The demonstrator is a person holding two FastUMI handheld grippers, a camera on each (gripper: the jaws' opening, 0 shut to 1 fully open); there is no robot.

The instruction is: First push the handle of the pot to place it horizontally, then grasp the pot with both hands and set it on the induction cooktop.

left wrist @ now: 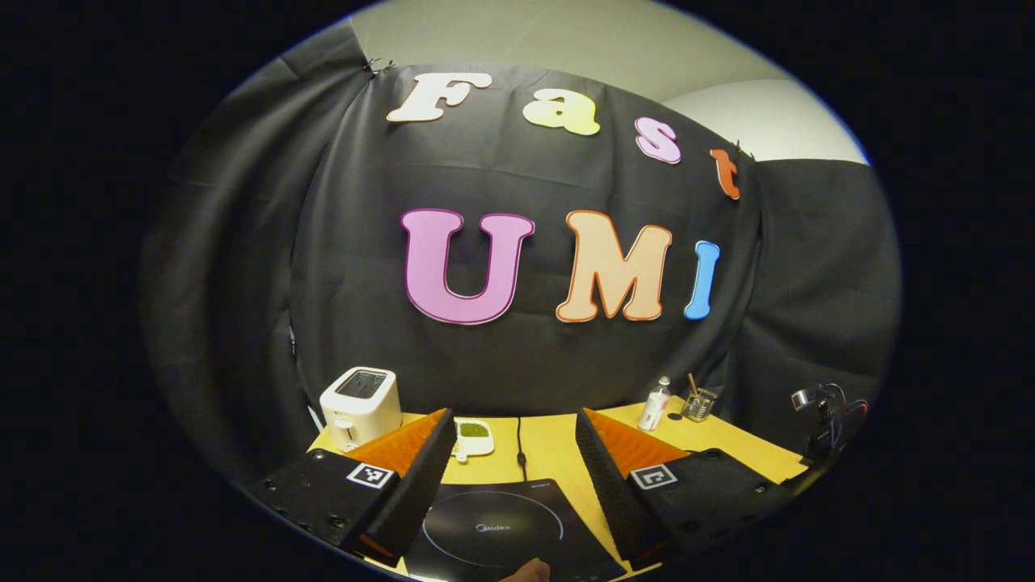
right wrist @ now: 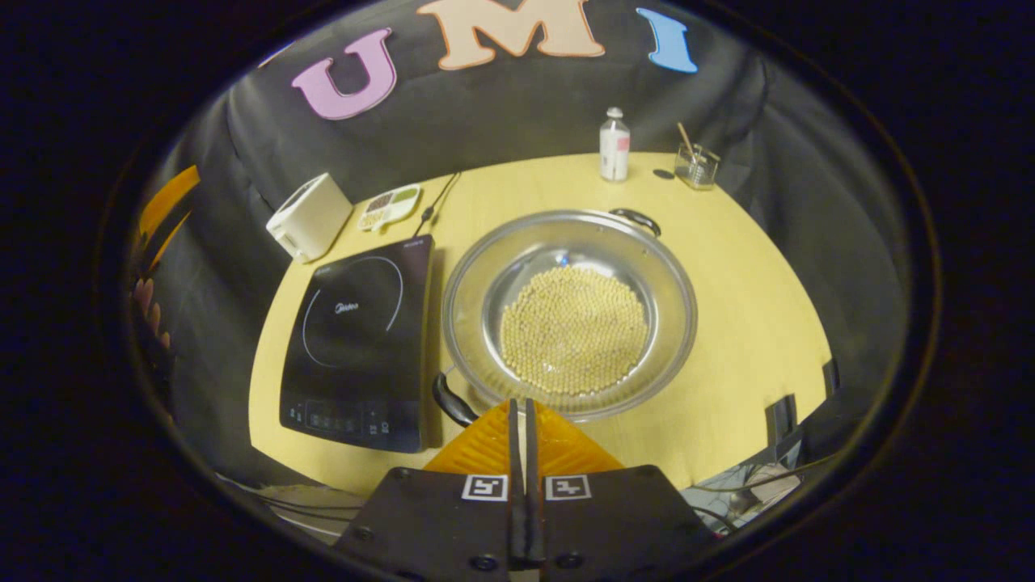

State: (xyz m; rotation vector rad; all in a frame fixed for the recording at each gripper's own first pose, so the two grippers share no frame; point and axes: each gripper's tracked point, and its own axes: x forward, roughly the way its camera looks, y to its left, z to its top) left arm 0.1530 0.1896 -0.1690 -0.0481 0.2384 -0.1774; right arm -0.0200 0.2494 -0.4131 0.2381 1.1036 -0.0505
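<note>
The left gripper (left wrist: 513,453) had two black ribbed finger pads backed by orange ridged plastic, on matte black blocks studded with dark screws, each bearing a square black-and-white marker. The right gripper (right wrist: 523,420) had the same orange fingers, black blocks, screws and twin markers.

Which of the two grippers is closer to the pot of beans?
Right. The right gripper, fingers together, sits just short of the pot rim; the left gripper, fingers apart, hovers over the induction cooktop.
</note>
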